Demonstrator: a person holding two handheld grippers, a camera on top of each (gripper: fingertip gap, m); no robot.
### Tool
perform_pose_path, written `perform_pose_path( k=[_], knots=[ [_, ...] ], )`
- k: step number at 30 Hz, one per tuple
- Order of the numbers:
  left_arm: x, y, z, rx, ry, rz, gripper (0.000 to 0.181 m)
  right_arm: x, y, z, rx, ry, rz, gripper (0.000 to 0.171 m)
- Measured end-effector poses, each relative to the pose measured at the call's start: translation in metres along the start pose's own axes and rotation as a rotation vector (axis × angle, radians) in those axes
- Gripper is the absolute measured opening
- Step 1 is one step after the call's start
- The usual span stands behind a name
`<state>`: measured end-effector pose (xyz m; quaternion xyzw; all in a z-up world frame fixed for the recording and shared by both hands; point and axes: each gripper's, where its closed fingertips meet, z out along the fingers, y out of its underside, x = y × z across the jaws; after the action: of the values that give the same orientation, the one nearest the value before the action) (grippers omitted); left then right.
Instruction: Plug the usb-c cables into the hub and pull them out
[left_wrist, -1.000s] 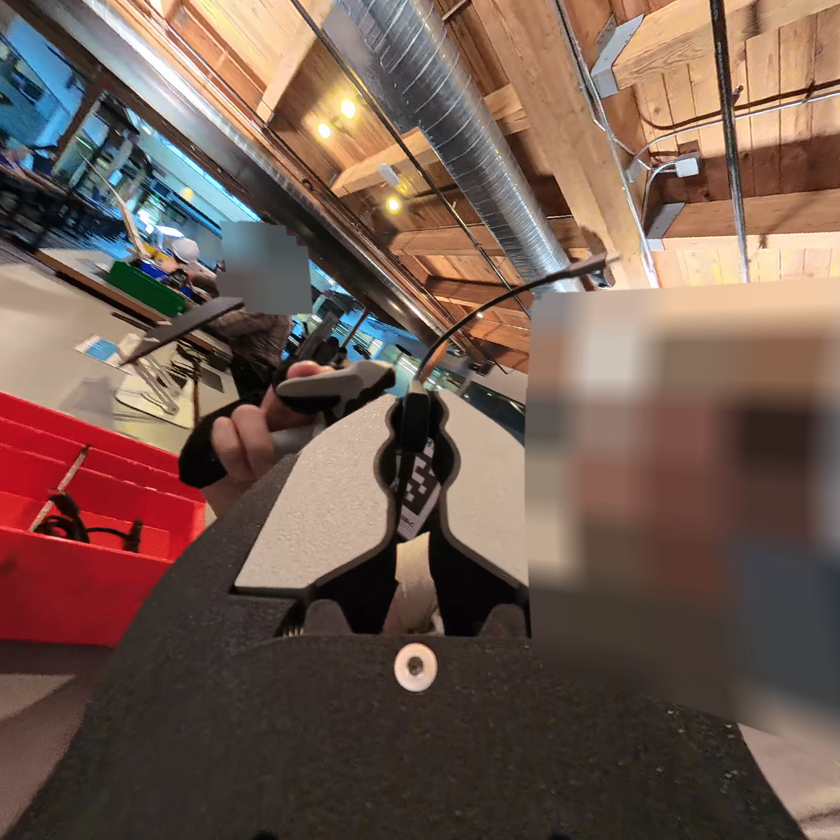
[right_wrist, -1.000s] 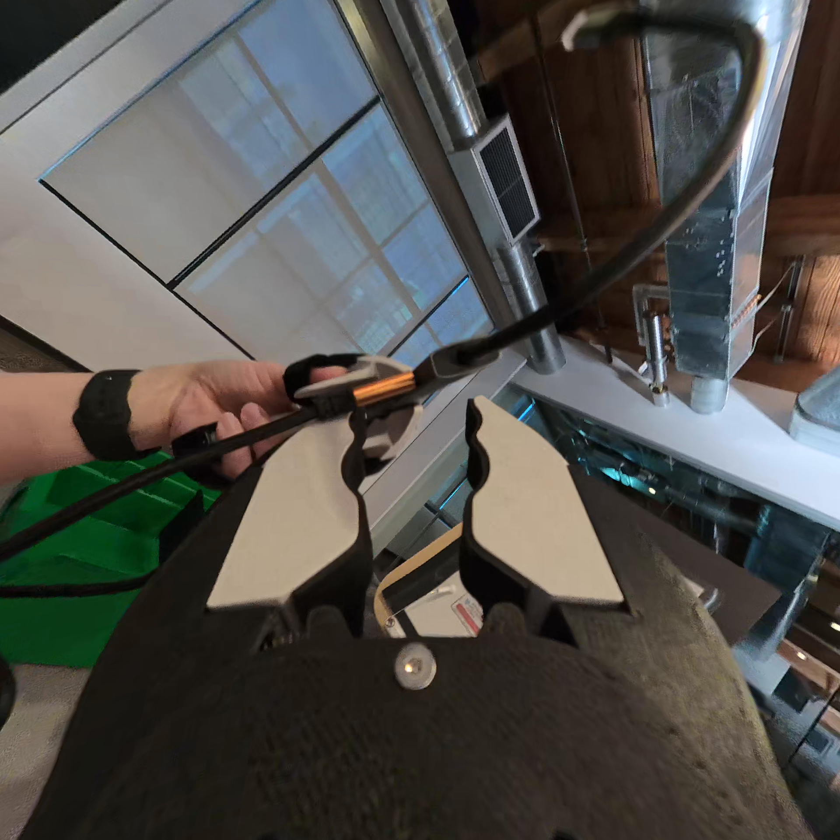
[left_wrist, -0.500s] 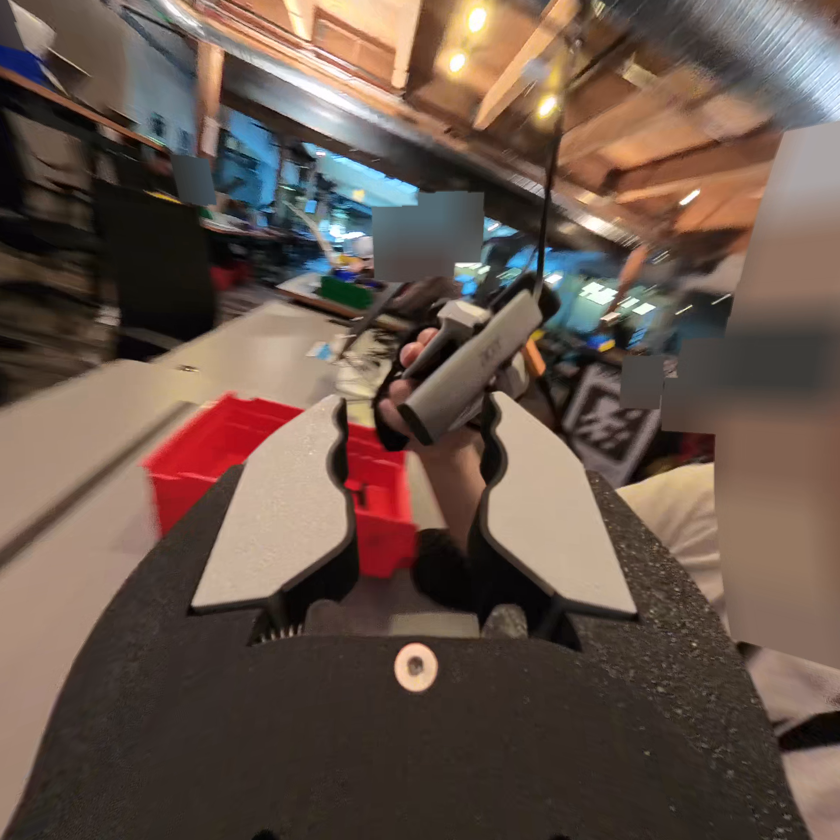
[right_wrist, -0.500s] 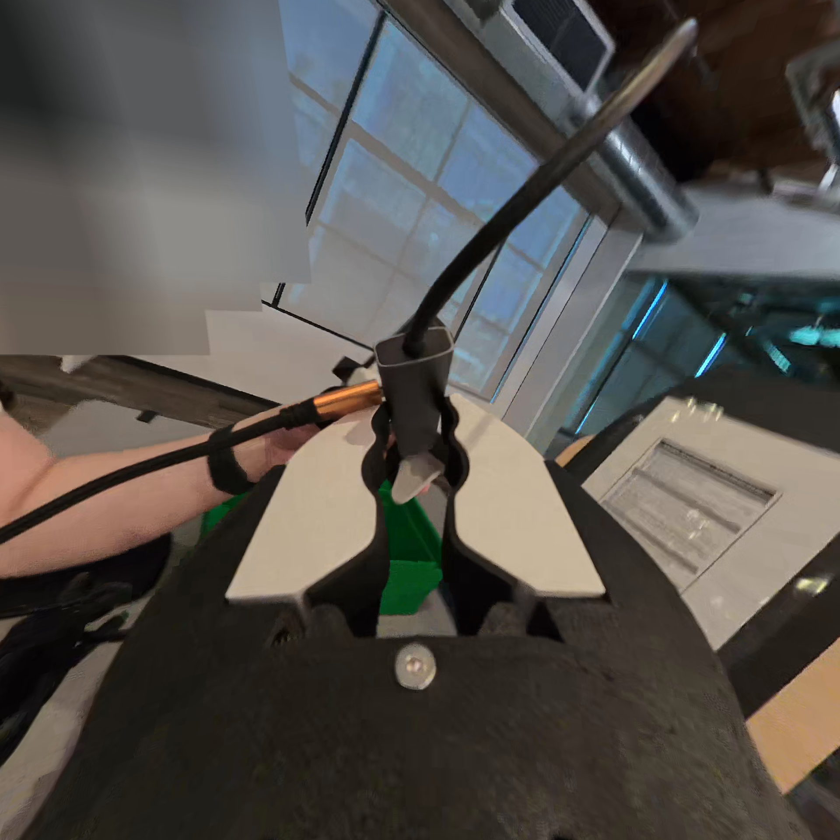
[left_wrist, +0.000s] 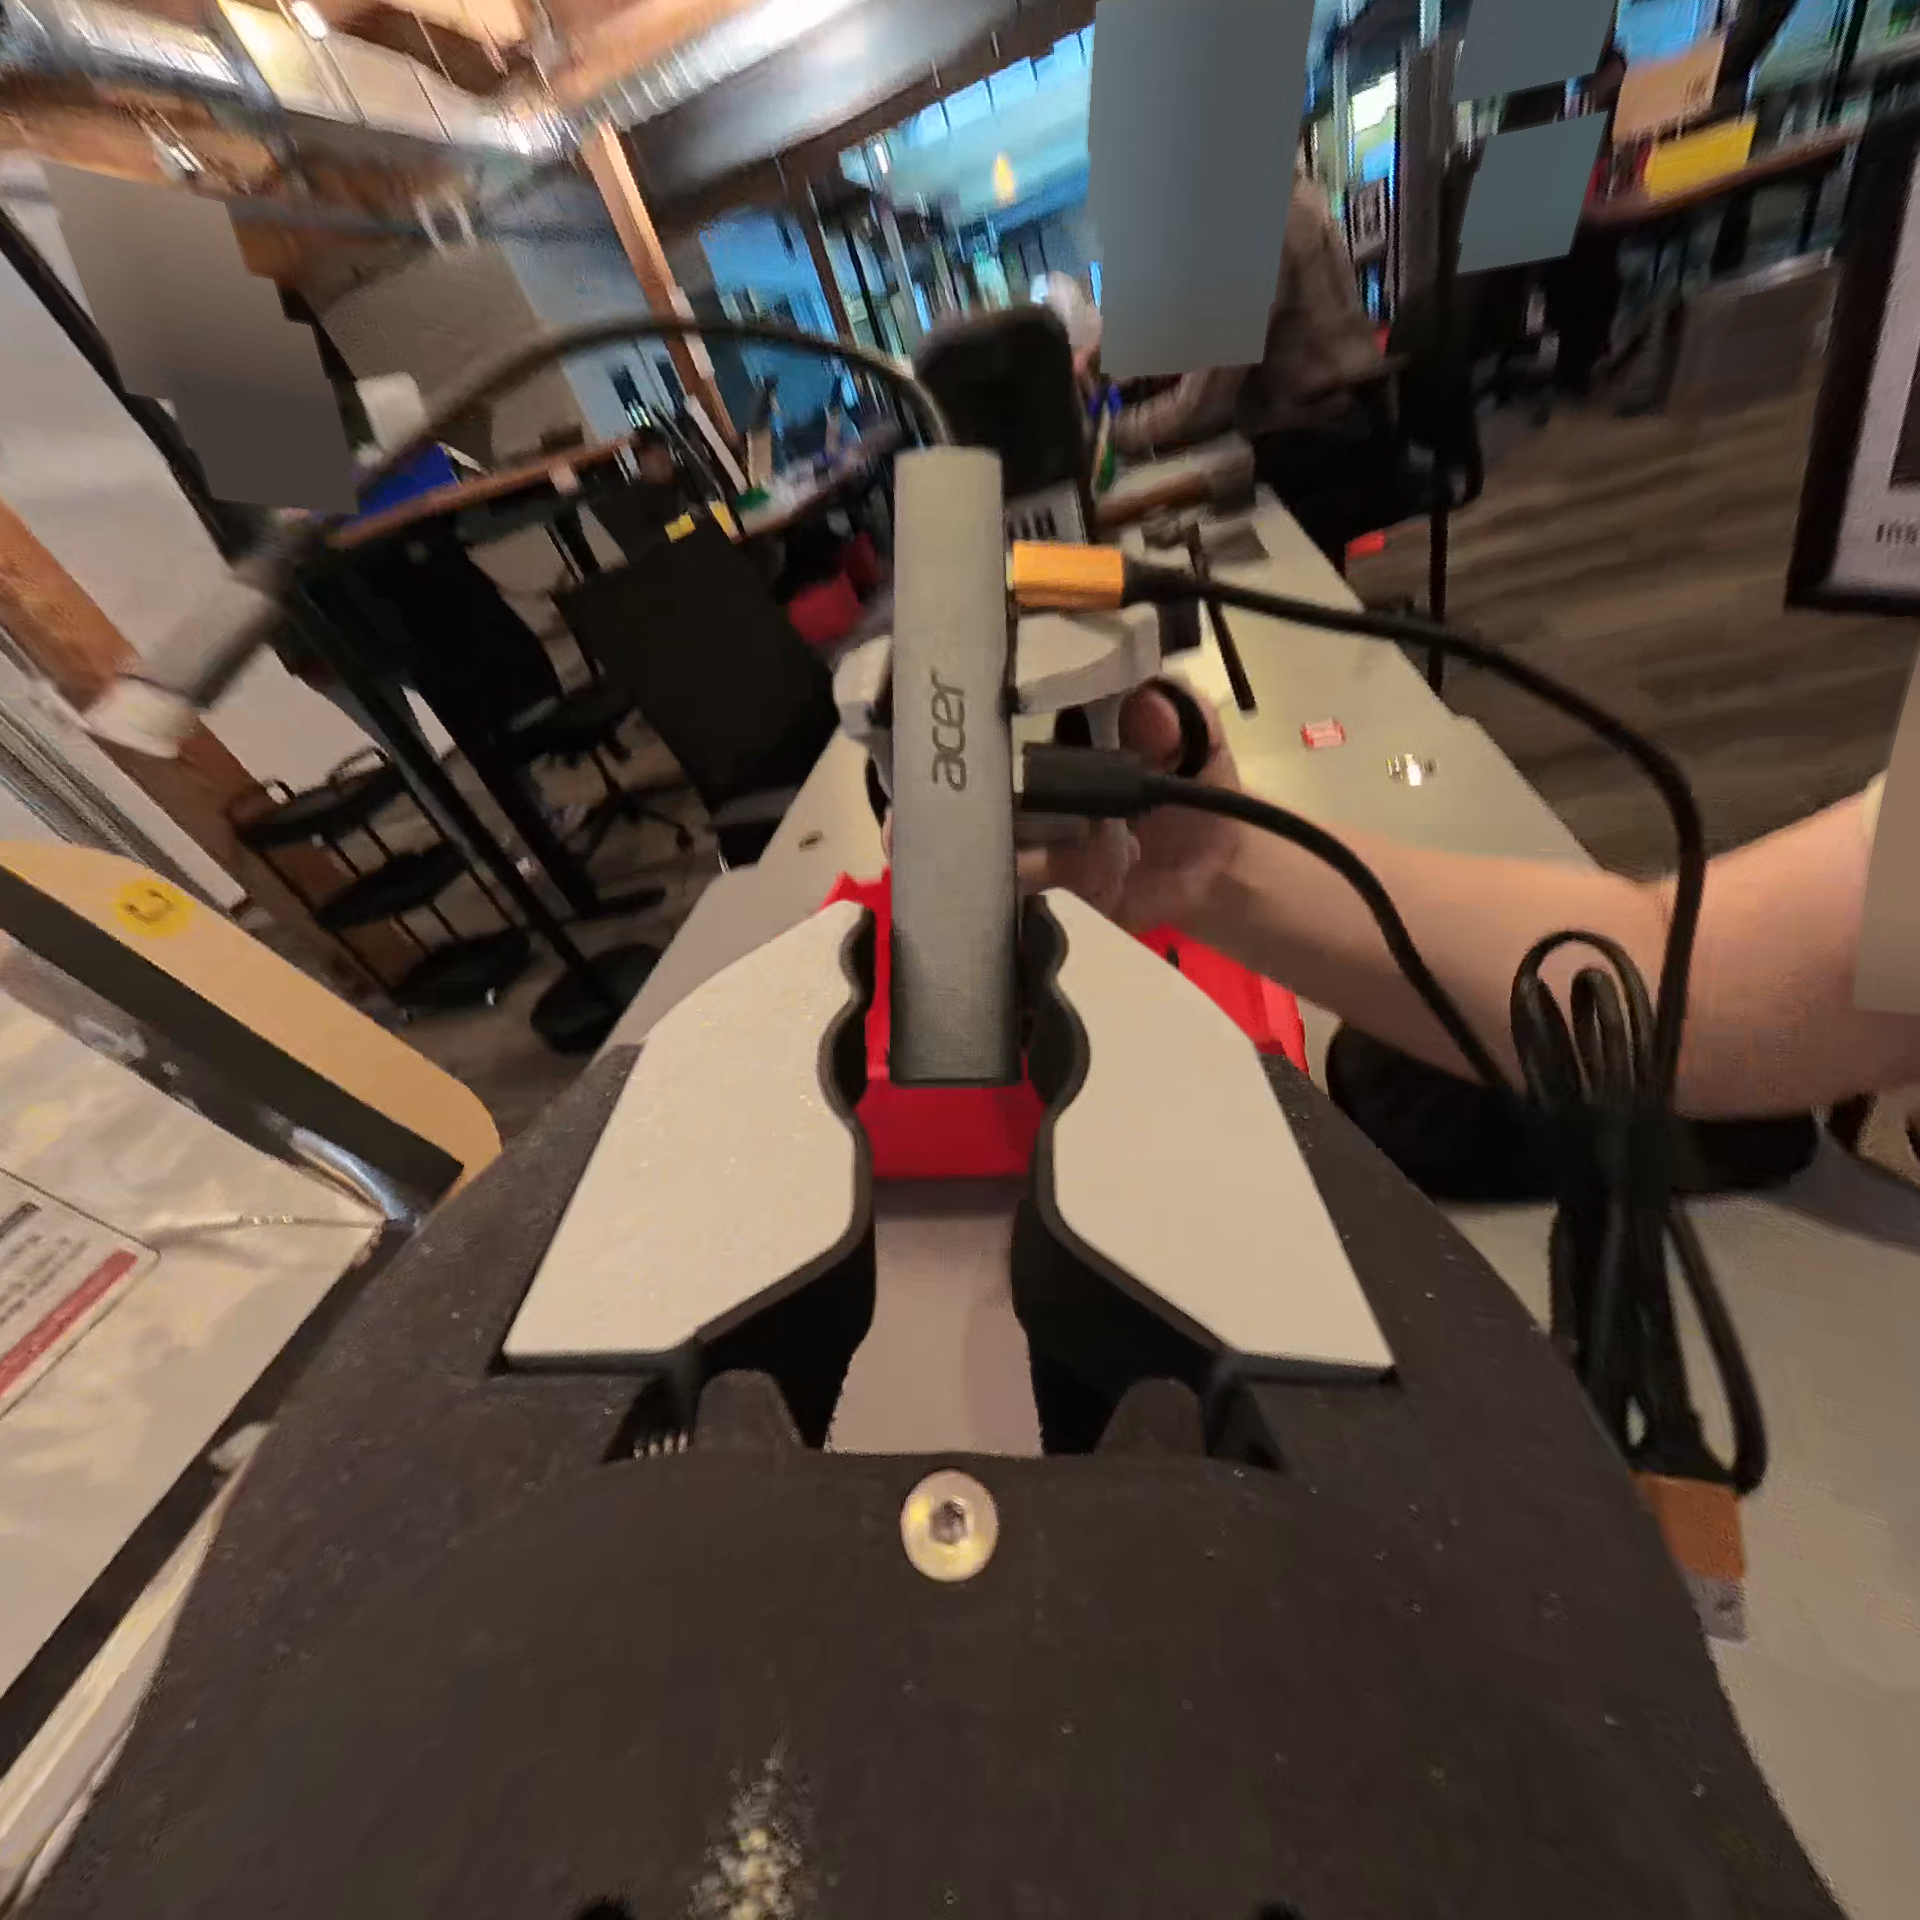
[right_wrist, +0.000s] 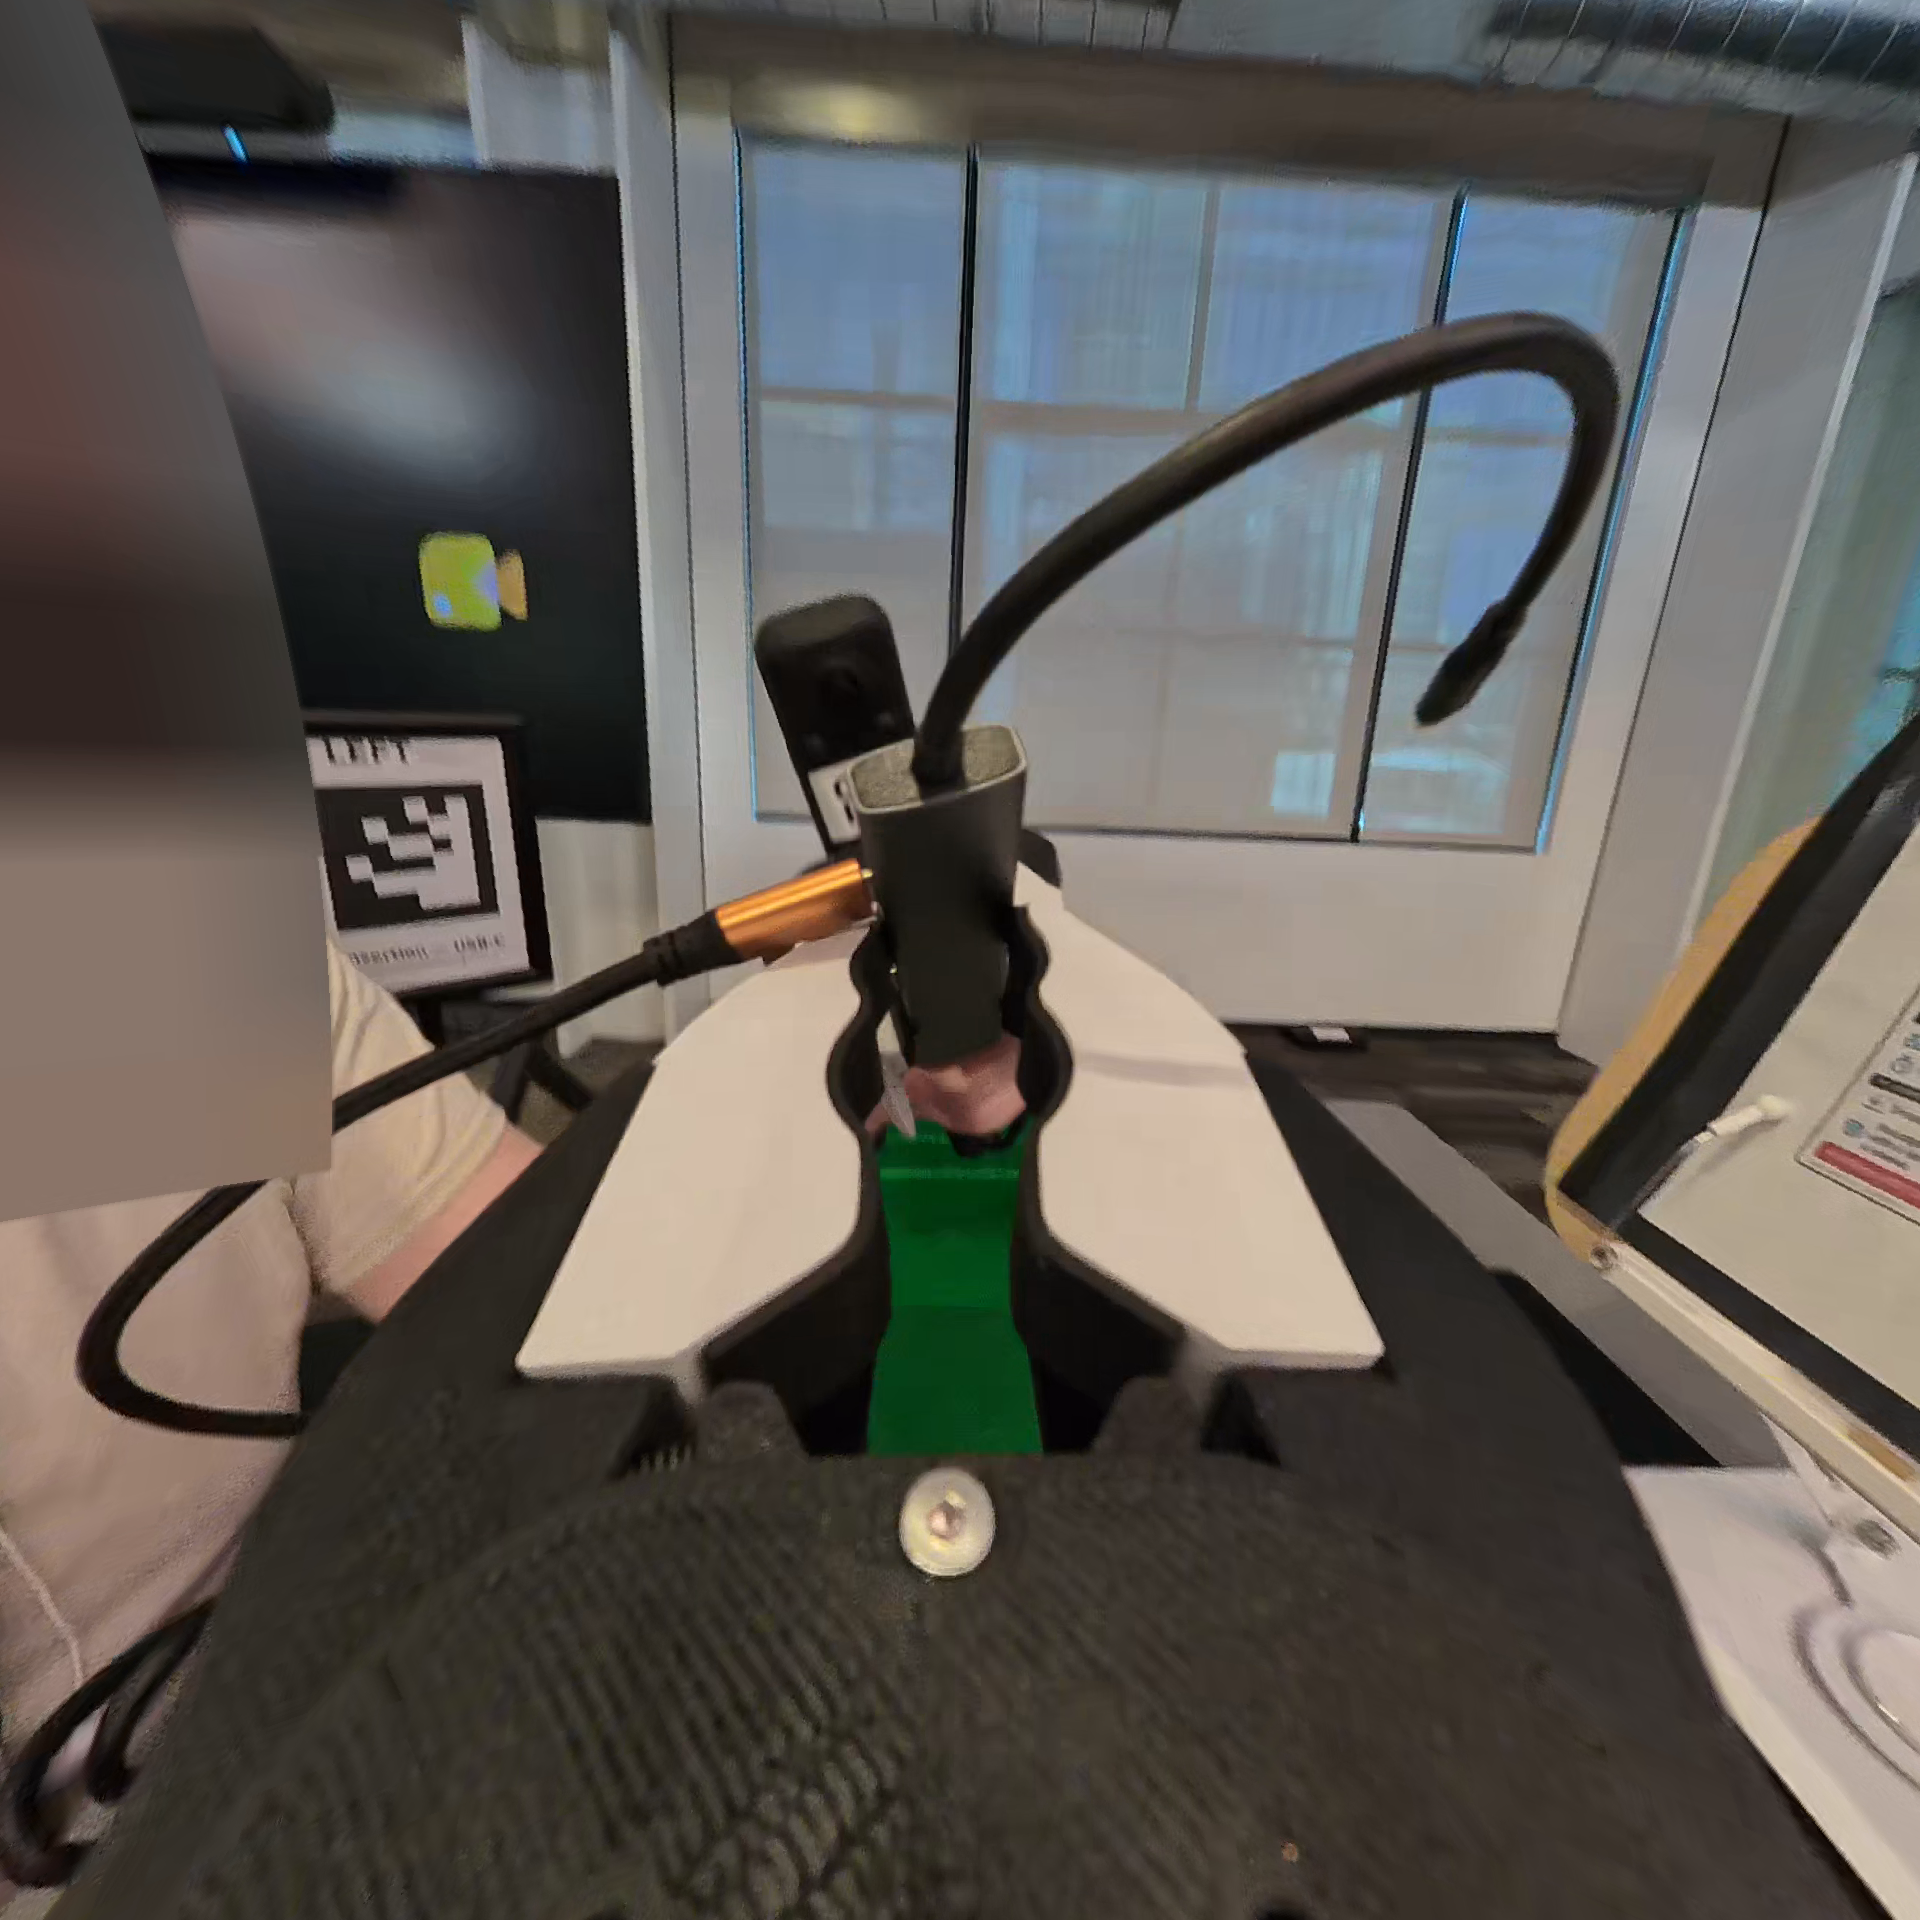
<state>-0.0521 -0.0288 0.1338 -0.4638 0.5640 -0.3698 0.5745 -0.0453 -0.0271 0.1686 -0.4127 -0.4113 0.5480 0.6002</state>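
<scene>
Behind my two grippers lies a busy workshop: long grey tables (left_wrist: 1340, 665), black office chairs, timber beams on the left wrist view, a tall paned window (right_wrist: 1195, 499) and a dark screen on the right wrist view.

On the left wrist view my left gripper (left_wrist: 948, 997) is clamped on the lower end of a slim dark-grey metal hub (left_wrist: 951, 769), which stands upright between the fingers. Two cables enter its right side: a plug with an orange metal sleeve (left_wrist: 1070, 578) near the top, and a plain black plug (left_wrist: 1086, 781) lower down. Their black leads droop to the right into a loose coil (left_wrist: 1600, 1164) beside a bare forearm (left_wrist: 1558, 935). A red plastic bin (left_wrist: 945, 1127) sits just behind the fingers.

On the right wrist view my right gripper (right_wrist: 951, 997) is pinched on the same hub's body (right_wrist: 940, 894), seen end-on, with the hub's own thick black lead (right_wrist: 1247, 416) arching up and over to the right. A green bin (right_wrist: 951, 1299) shows between the fingers.
</scene>
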Motion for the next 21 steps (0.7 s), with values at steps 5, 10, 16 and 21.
perform_pose_path(
  k=[5, 10, 16, 21],
  knots=[
    [-0.004, -0.006, 0.005, 0.100, -0.001, -0.047, 0.026, 0.007, -0.006, 0.000, 0.151, -0.034, 0.081, 0.023],
    [-0.007, -0.014, 0.009, 0.189, -0.012, -0.084, 0.023, 0.009, -0.011, 0.000, 0.270, -0.046, 0.110, 0.022],
    [-0.016, -0.018, 0.009, 0.215, -0.075, -0.106, 0.023, 0.018, -0.013, -0.003, 0.309, 0.002, 0.115, 0.022],
    [-0.036, -0.014, 0.001, 0.176, -0.232, -0.082, 0.023, 0.041, -0.010, -0.012, 0.257, 0.230, -0.029, 0.025]
  ],
)
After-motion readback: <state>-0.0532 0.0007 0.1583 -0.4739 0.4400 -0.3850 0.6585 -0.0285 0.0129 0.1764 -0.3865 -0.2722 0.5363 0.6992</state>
